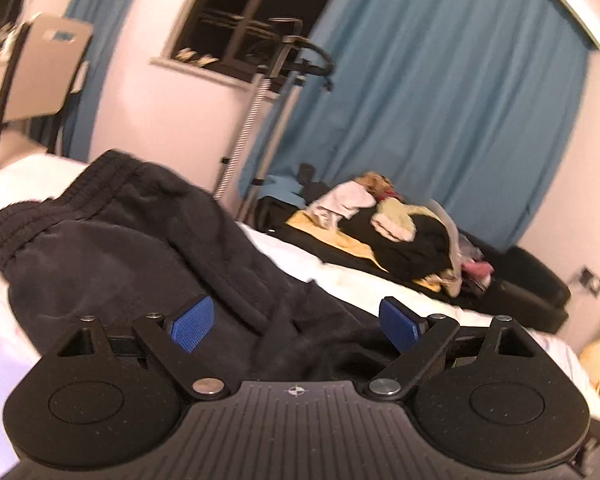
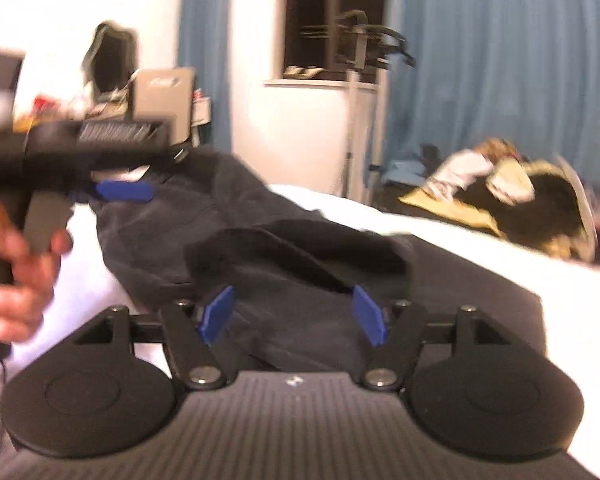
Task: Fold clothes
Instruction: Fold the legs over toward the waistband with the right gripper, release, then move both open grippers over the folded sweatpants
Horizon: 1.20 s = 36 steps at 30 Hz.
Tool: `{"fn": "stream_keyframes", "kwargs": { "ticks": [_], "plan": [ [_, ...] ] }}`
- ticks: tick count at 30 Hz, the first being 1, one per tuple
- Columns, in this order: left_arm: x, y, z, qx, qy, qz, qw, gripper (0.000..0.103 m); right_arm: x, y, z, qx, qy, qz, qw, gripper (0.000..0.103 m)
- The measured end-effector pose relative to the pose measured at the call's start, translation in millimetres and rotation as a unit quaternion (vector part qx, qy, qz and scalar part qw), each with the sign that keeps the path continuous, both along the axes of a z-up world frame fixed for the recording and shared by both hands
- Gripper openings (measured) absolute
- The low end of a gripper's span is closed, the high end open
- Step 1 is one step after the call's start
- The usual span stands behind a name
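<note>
- While both grippers hover low over the white bed, dark trousers lie spread across it, the ribbed waistband at the far left in the left wrist view.
- Left gripper: jaws spread wide, blue pads clear of the cloth, nothing between them.
- Right gripper: jaws likewise wide apart above the trousers, gripping nothing.
- A hand holds the left gripper's handle, seen blurred in the right wrist view.
- Beyond the bed, a clothes pile sits before blue curtains.
</note>
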<state>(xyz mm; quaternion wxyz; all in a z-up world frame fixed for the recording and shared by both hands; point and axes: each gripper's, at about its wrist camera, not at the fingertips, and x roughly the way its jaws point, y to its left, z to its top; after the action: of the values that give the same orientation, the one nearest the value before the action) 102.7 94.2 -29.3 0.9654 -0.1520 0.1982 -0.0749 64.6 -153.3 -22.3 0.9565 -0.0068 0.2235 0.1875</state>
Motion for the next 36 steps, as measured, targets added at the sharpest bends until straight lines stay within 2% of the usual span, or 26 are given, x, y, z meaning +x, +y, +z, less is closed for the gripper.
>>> {"fn": "stream_keyframes", "kwargs": {
  "ticks": [4, 6, 8, 10, 12, 14, 16, 19, 21, 22, 24, 26, 29, 33, 34, 35, 36],
  "plan": [
    [-4, -35, -6, 0.073, -0.01, -0.027, 0.9969, 0.09, -13, -47, 9, 0.044, 0.008, -0.046, 0.998, 0.068],
    [2, -49, -19, 0.118, -0.004, -0.02, 0.9928, 0.09, -8, -62, 5, 0.031, -0.008, -0.073, 0.997, 0.067],
    [14, -54, -39, 0.146, 0.026, 0.015, 0.9889, 0.089, 1, -66, -5, -0.005, -0.019, -0.091, 0.996, 0.066],
    [27, -55, -61, 0.155, 0.057, 0.041, 0.9854, 0.088, 11, -68, -23, 0.002, 0.006, -0.1, 0.995, 0.066],
    [31, -55, -74, 0.157, 0.068, 0.037, 0.9845, 0.09, 22, -72, -43, 0.027, 0.046, -0.111, 0.992, 0.066],
    [28, -59, -74, 0.176, 0.056, 0.033, 0.9822, 0.09, 29, -77, -62, 0.058, 0.079, -0.126, 0.987, 0.067],
    [24, -64, -73, 0.196, 0.042, 0.028, 0.9793, 0.09, 31, -78, -65, 0.064, 0.081, -0.132, 0.986, 0.068],
    [10, -78, -62, 0.236, -0.002, 0.011, 0.9716, 0.09, 32, -80, -62, 0.076, 0.081, -0.143, 0.983, 0.068],
    [-1, -94, -51, 0.259, -0.041, -0.023, 0.9648, 0.091, 33, -81, -62, 0.082, 0.081, -0.146, 0.983, 0.068],
    [0, -101, -48, 0.269, -0.047, -0.041, 0.961, 0.092, 34, -82, -62, 0.084, 0.081, -0.147, 0.982, 0.068],
    [4, -117, -46, 0.298, -0.05, -0.07, 0.9506, 0.092, 33, -85, -61, 0.093, 0.081, -0.147, 0.981, 0.068],
    [14, -133, -49, 0.341, -0.04, -0.088, 0.935, 0.092, 38, -91, -62, 0.102, 0.082, -0.145, 0.981, 0.068],
    [34, -151, -62, 0.419, -0.01, -0.109, 0.9016, 0.092, 39, -99, -62, 0.129, 0.088, -0.148, 0.977, 0.068],
    [63, -161, -70, 0.497, 0.015, -0.12, 0.8592, 0.089, 42, -110, -60, 0.173, 0.101, -0.157, 0.967, 0.067],
    [69, -161, -68, 0.501, 0.018, -0.125, 0.856, 0.088, 42, -111, -60, 0.177, 0.102, -0.158, 0.966, 0.067],
    [76, -159, -66, 0.502, 0.021, -0.128, 0.8552, 0.083, 43, -111, -60, 0.181, 0.102, -0.16, 0.965, 0.067],
    [84, -158, -63, 0.5, 0.027, -0.128, 0.8564, 0.071, 43, -111, -60, 0.184, 0.102, -0.161, 0.964, 0.067]
  ]
}}
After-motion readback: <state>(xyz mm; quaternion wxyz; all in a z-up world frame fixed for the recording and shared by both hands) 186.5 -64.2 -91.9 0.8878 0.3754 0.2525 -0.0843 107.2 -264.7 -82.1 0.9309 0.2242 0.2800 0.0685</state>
